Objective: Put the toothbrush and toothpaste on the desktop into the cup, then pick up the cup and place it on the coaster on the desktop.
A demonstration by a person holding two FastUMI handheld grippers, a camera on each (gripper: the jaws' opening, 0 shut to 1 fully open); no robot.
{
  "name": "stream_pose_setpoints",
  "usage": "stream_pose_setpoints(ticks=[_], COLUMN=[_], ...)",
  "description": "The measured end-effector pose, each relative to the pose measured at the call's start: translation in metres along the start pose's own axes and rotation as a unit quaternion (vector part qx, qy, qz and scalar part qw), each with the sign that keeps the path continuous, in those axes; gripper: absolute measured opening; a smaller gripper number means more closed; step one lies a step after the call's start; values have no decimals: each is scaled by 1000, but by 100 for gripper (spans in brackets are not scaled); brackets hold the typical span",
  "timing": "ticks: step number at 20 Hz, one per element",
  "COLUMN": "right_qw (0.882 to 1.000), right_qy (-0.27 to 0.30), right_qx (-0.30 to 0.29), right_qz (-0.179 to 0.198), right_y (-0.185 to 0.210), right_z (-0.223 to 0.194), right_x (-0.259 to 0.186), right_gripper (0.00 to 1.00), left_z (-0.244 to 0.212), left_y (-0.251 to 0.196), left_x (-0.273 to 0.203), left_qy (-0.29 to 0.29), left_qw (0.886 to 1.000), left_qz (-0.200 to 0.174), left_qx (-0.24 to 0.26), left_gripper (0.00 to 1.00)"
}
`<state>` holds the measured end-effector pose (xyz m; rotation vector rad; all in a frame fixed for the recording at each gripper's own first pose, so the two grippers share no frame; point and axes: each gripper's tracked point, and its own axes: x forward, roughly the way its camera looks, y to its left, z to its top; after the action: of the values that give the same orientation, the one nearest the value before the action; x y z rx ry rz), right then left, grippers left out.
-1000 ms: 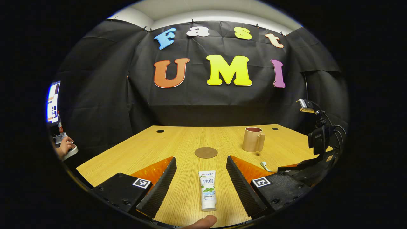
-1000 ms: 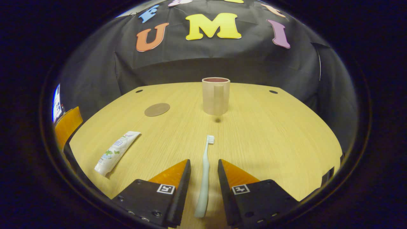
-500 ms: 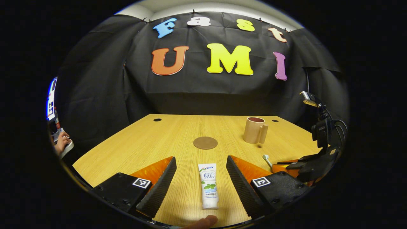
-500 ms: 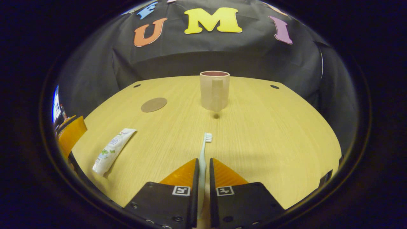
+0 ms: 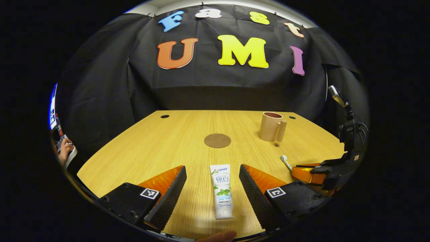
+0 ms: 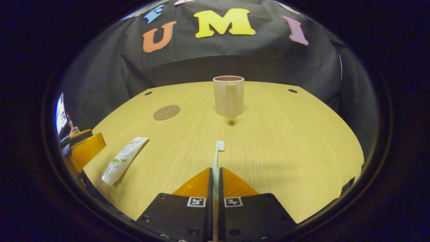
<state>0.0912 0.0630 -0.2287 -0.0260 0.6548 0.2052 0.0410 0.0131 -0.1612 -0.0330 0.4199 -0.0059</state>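
Left gripper view: the left gripper hangs with jaws spread wide, the toothpaste flat on the counter between them, its long axis running straight toward the coaster. Right gripper view: the right gripper has its jaws clenched on the toothbrush handle, bristles pointing dead ahead at the cup, well beyond them.

On the table you have the cup far, with the coaster to its left. The toothbrush lies near you, in front of the cup. The toothpaste lies left of the toothbrush.
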Motion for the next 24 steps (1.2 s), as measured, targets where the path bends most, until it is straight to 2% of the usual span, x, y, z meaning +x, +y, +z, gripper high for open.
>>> stream_pose_setpoints(ticks=[3,9,13,14,15,18,19,20,23,24], right_qw=[1000,999,999,998,998,997,997,996,995,995], right_qy=[-4,-28,-48,-51,-55,-67,-73,-79,-91,-94], right_qx=[8,-1,-12,-15,-18,-20,-20,-21,-20,-18], right_qz=[8,18,21,20,22,28,30,31,34,34], right_y=[0,0,2,1,1,2,1,0,0,-1], right_z=[0,7,13,12,12,16,18,20,29,32], right_x=[-5,-22,-37,-41,-45,-56,-60,-64,-74,-75], right_gripper=[5,5,5,5,5,5,5,5,5,5], left_z=[-15,-30,-46,-48,-52,-59,-62,-59,-60,-59], left_y=[-1,-4,-12,-13,-16,-18,-17,-17,-19,-19], left_x=[5,11,17,18,20,21,22,22,22,23], left_qy=[51,103,138,148,158,183,188,183,180,178], left_qw=[999,994,990,988,986,982,982,983,983,983], left_qz=[-11,-28,-32,-35,-38,-35,-33,-33,-41,-44], left_qx=[-15,-21,-12,-16,-22,-19,-11,-4,-1,-2], left_gripper=[99,91,79,80,71,57,60,50,44,46])
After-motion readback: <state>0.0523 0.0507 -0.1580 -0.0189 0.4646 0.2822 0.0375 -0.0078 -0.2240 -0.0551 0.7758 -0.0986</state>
